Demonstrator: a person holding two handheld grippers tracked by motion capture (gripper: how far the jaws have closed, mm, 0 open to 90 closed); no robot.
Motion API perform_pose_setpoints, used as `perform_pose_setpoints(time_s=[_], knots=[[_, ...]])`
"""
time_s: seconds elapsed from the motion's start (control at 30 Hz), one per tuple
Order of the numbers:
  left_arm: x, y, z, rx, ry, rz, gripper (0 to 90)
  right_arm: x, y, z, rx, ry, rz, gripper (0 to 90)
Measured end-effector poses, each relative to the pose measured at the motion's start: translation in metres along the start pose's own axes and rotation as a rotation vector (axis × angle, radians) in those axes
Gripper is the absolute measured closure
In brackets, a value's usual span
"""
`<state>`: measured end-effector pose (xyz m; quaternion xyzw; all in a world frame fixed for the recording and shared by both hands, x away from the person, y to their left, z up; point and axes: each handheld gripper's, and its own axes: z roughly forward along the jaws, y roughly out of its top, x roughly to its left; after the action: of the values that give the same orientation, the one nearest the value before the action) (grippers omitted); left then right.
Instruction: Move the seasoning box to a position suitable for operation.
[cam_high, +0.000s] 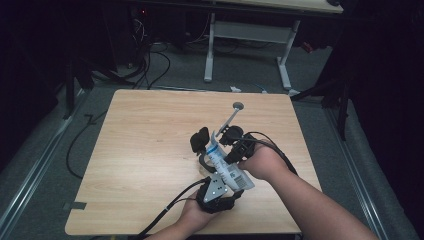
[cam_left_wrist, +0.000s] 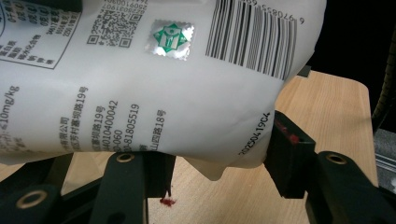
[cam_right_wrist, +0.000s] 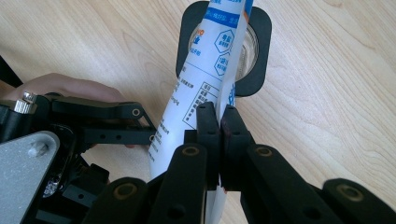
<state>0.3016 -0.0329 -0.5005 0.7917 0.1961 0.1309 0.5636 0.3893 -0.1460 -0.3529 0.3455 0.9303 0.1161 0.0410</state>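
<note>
Both grippers have the white pouch over the black cup: left gripper jaws clamp its bottom, right gripper jaws pinch its edge.

— What carries everything here?

— A desk with a pale wood-grain top, square with rounded corners, standing on a grey floor. Cables trail across that floor behind it.

— And what lies directly on the desk?

— Near the middle, a black square coaster with rounded corners, with a round glass sitting in it. Towards the far edge lies a long-handled spoon, its round bowl pointing away from the person and its handle running back towards the middle.

— Anything else on the wood?

— A small dark red spot, seen in the left gripper view. The rest of the top is bare grain.
</note>
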Motion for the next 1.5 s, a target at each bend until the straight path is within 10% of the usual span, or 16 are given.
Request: perform_pose_setpoints(time_s=[1.5], knots=[[0.0, 0.007, 0.002, -0.014, -0.019, 0.015, 48.6, -0.007, 0.011, 0.0, 0.029, -0.008, -0.006, 89.0]])
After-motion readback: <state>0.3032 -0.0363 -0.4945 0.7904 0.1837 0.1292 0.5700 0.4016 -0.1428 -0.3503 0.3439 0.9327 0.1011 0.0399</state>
